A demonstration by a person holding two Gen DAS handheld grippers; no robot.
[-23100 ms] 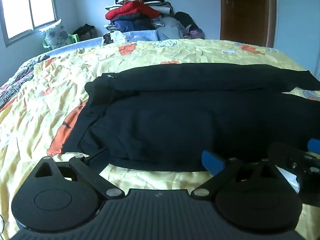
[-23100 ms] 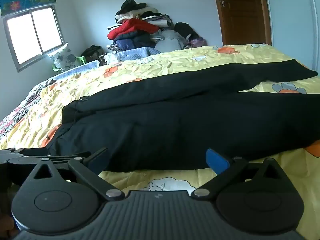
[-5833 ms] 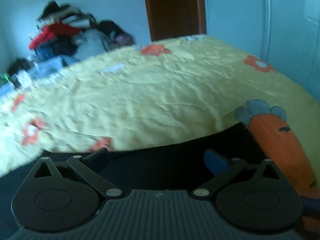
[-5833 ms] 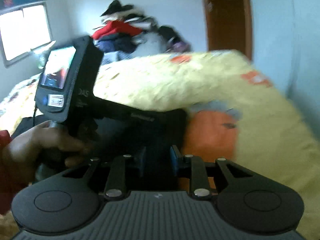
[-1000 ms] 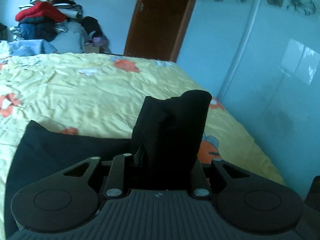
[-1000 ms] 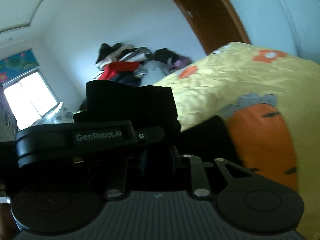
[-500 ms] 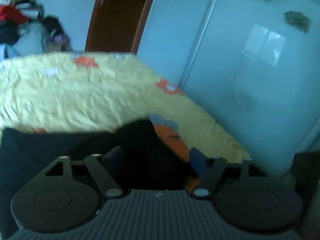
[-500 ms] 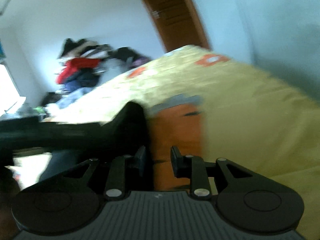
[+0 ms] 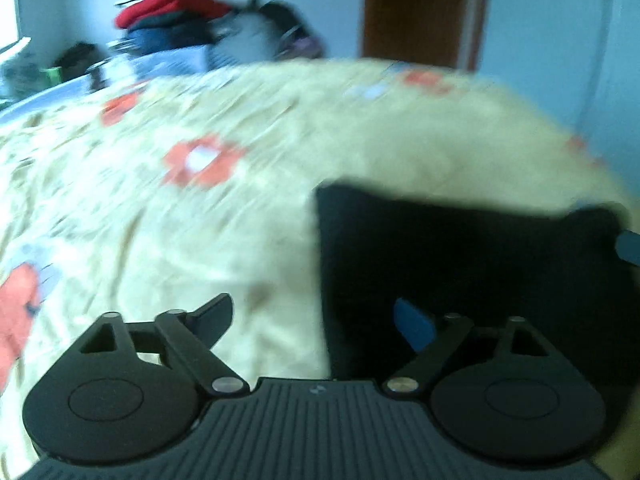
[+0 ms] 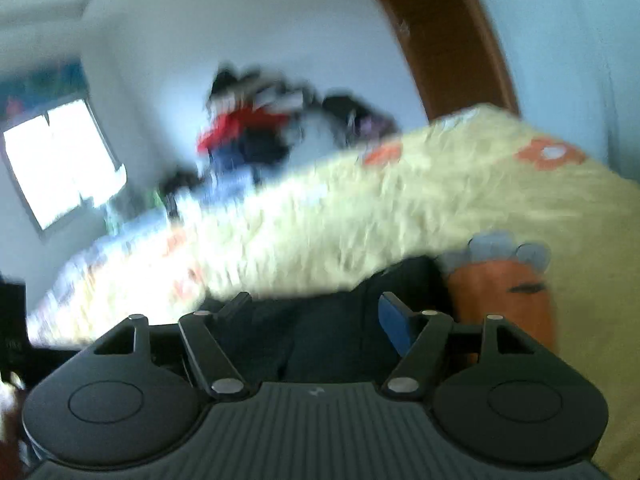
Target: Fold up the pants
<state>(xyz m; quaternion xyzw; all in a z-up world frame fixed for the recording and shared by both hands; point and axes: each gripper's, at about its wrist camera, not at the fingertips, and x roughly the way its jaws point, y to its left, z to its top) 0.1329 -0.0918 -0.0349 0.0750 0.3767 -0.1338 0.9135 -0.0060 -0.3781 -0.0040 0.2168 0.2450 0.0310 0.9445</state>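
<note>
The black pants (image 9: 460, 256) lie folded in a block on the yellow bedspread (image 9: 200, 220), at the right of the left wrist view. My left gripper (image 9: 316, 322) is open and empty, low over the pants' left edge. The right wrist view shows the pants (image 10: 320, 320) just in front of my right gripper (image 10: 316, 312), which is open and empty. Both views are blurred by motion.
A pile of clothes (image 9: 180, 12) is stacked at the far side of the bed, by a brown door (image 9: 420, 8). A window (image 10: 60, 160) is on the left wall. An orange carrot print (image 10: 504, 292) marks the bedspread beside the pants.
Both grippers have let go of the pants end and opened. The lifted cloth now lies flat on the bed. Both cameras have swung left, back towards the bed.
</note>
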